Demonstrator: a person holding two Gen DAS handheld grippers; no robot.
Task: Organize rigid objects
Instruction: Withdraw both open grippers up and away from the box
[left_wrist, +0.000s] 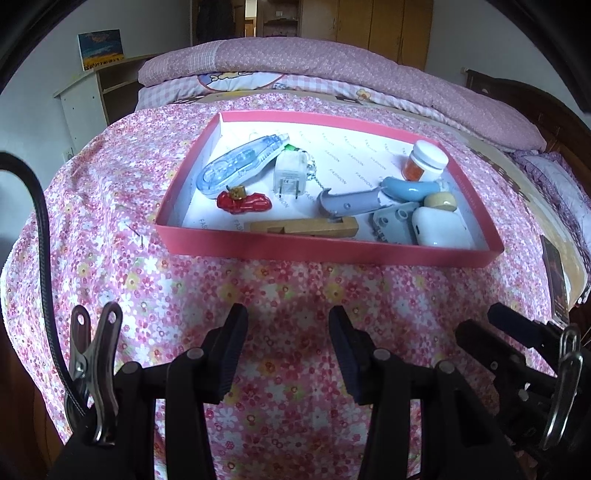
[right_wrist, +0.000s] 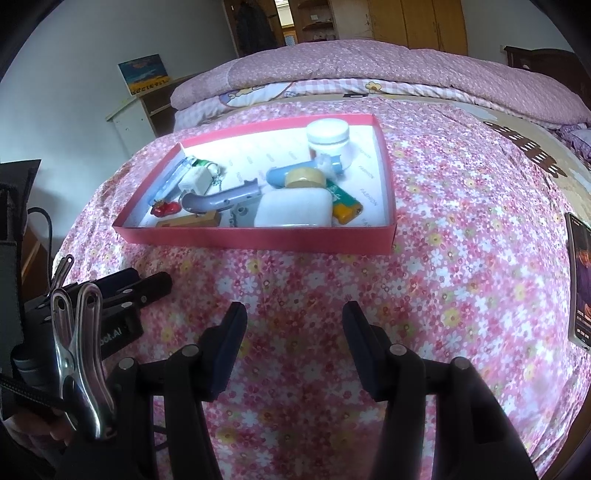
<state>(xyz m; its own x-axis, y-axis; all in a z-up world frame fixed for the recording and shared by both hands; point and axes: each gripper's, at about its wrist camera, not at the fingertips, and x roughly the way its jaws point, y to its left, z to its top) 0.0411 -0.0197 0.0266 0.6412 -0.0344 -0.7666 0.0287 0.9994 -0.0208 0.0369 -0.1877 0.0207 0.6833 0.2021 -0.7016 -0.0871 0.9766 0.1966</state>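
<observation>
You see a matt pink cardboard tray (left_wrist: 325, 249) lying on flowered cotton cloth (left_wrist: 295, 288). Inside the tray, a glossy red car (left_wrist: 243, 201) sits beside smooth bare wood (left_wrist: 306, 227) and a shiny white plastic case (left_wrist: 441, 227).

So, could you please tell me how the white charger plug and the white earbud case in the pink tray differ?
The charger plug is a small cube with metal prongs and a bead chain; the earbud case is larger, rounded and smooth. The plug sits towards the middle of the pink tray, the case in its near right corner. Both are white and lie inside the tray.
</observation>
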